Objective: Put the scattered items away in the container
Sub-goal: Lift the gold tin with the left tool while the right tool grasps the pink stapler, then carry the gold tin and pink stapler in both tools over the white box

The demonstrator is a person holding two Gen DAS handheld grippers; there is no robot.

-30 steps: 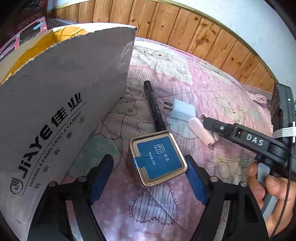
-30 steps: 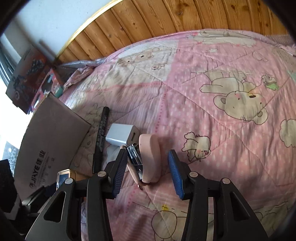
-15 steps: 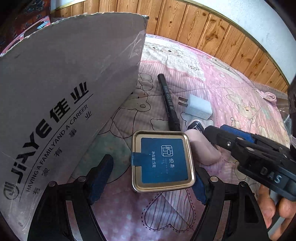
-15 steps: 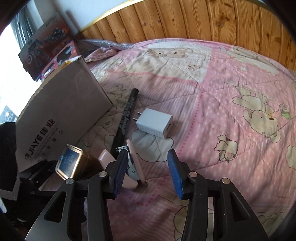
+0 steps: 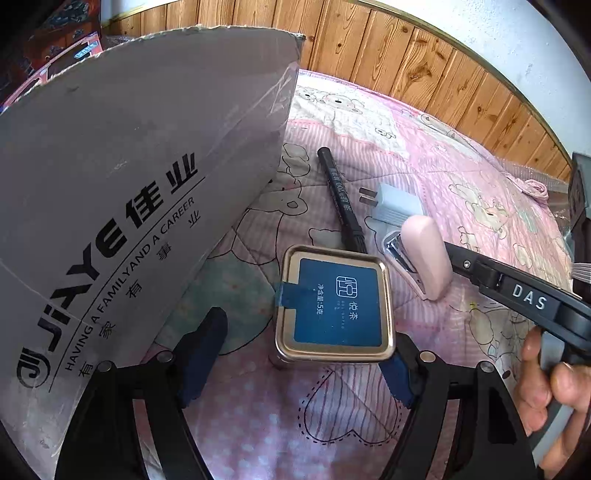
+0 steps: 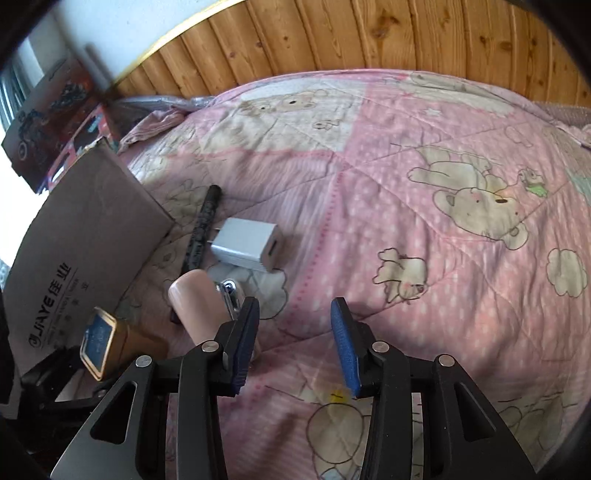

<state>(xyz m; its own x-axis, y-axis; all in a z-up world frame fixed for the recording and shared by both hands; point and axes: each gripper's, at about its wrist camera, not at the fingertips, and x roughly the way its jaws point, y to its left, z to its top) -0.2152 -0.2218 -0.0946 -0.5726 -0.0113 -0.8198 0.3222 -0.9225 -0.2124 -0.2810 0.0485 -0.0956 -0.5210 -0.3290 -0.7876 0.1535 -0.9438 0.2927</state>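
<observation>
Lifted since before, both tongs gape empty over the pink bear quilt beneath wood panelling.

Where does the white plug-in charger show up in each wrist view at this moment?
Left wrist view: the white charger lies right of centre in the upper half, between the black marker and the pink nail clipper.
Right wrist view: the charger lies left of centre, just right of the marker.
Shared landmark: the cardboard box, printed JIAYE, at the left in both views.
</observation>
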